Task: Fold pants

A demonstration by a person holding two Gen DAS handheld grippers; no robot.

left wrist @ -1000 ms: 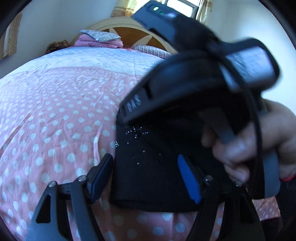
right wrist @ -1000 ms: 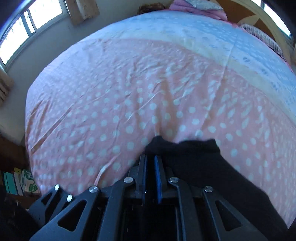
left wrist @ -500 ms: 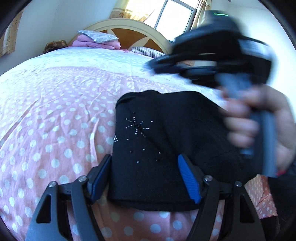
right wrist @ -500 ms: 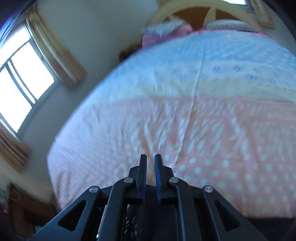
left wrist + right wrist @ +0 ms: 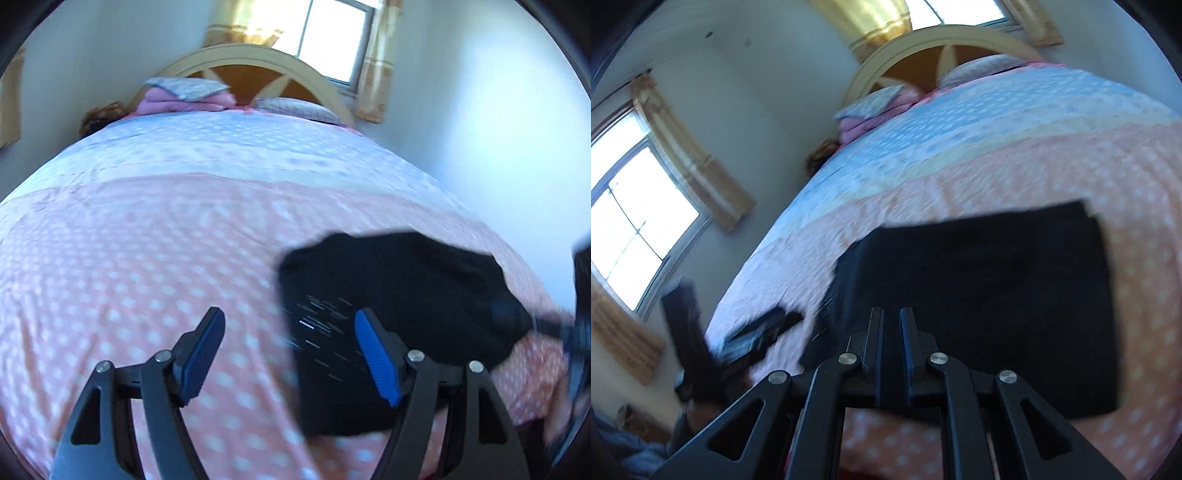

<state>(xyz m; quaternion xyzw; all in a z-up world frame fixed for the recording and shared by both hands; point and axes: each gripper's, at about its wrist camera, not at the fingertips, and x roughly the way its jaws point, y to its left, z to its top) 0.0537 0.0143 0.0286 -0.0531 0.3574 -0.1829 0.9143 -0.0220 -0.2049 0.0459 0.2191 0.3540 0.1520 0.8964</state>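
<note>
Black folded fabric pants (image 5: 399, 295) are lying flat on the pink polka-dot bedspread (image 5: 129, 258) of the bed, forming a compact rectangular bundle near the bed's foot. In the left wrist view the bundle is sitting toward the right, with small sparkling beads on its near panel blurred into streaks. The left claw (image 5: 291, 354) is hanging above the bedspread with its blue-padded fingers (image 5: 376, 358) spread wide and grasping nothing; its right finger is overlapping the near edge of the pants in the picture, while the other is over bare bedspread. Whether either finger is touching the cloth cannot be told.

From the right wrist view, the pants (image 5: 997, 280) are filling the middle as a dark rectangle. The right claw (image 5: 892, 332) is hovering over their near edge with its fingers drawn nearly together, only a thin slit between them and nothing gripped. At the far end of the bed, a cream arched wooden headboard (image 5: 258, 66) is standing behind folded pink blankets (image 5: 177, 99) and a pillow (image 5: 295, 109). Both views are smeared by motion blur.
</note>
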